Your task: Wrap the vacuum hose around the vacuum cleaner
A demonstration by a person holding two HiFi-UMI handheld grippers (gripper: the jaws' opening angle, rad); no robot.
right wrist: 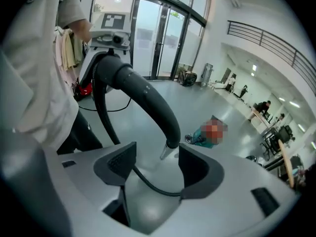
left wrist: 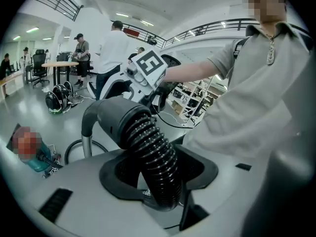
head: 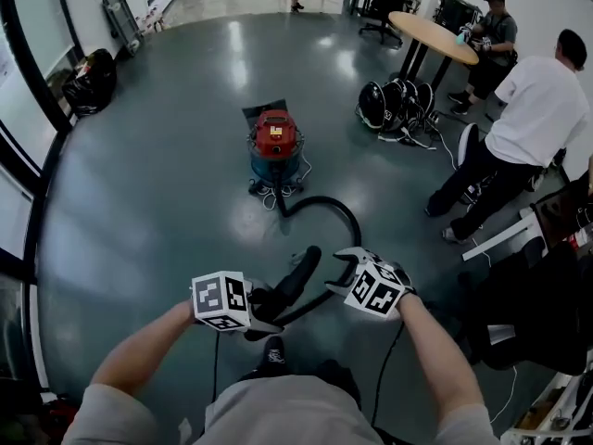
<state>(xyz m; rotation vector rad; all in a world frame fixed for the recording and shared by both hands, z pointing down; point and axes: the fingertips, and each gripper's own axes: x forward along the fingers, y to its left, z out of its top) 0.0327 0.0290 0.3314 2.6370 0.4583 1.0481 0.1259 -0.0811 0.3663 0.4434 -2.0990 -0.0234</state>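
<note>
- The left hand-held gripper pinches the corrugated vacuum hose, which passes down between its two dark pads just below the smooth cuff.
- The right hand-held gripper stands spread. No pad touches anything. A thin dark cable crosses the gap lower down, and what it belongs to cannot be told.
- Just beyond the right jaws hangs the metal tip of the curved handle tube. It is near but apart from them.
- In the head view the held stretch slants from the left hand-held gripper up and across toward the right one, so its long axis runs between the two hands. The right hand is nearer the free tip, while the left is on the ribbed part.
- From the hands the hose swings out to the person's right in a wide loop on the floor, then bends back to the base of the vacuum cleaner.
- The vacuum cleaner, a red-topped canister, stands upright straight ahead and well apart from both grippers, roughly between them and a little nearer the left one.
- Judged from this, the wrapping has not begun. The coming move turns on carrying the held end forward to the canister and round it, with the slack loop lying on the right side.
</note>
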